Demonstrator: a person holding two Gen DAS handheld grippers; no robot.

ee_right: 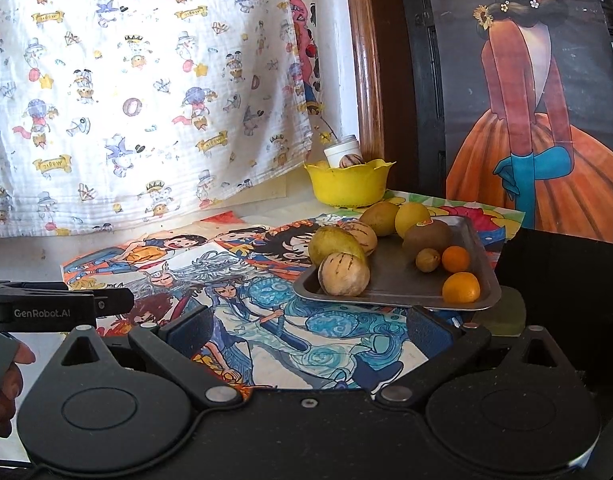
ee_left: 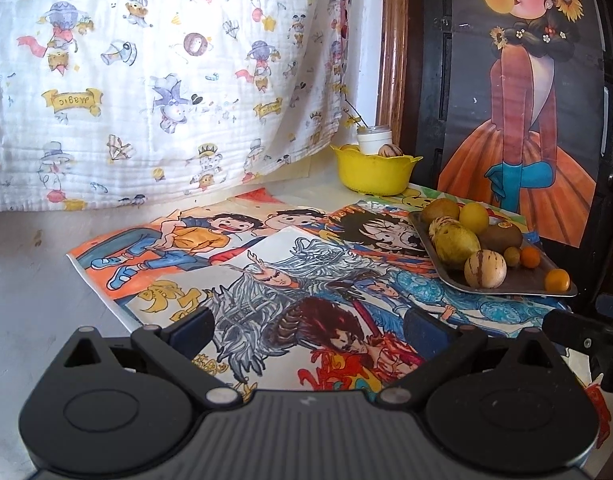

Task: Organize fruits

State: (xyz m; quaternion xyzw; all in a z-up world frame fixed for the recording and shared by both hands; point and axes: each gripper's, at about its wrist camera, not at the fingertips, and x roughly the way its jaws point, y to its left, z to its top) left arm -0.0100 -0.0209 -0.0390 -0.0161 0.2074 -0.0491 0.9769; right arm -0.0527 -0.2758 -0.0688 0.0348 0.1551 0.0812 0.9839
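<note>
both grippers are spread wide and hold nothing: the left gripper [ee_left: 308,326] and the right gripper [ee_right: 308,326] hang over the drawings [ee_left: 266,264]. near on the right, the tray [ee_right: 394,280] holds many fruits [ee_right: 343,274]. far behind it, the yellow bowl [ee_right: 348,186] has one striped fruit [ee_right: 351,161]. this fits filling or emptying the bowl, so i cannot tell the next move.

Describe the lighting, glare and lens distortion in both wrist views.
Left wrist view: daylight glows through the printed cloth, washing out its top; fisheye bends the wooden frame and darkens the corners. Right wrist view: the same backlight on the cloth, a bright streak of glare on the frame, and the fruit on the metal tray stays sharp, with soft shadows.
</note>
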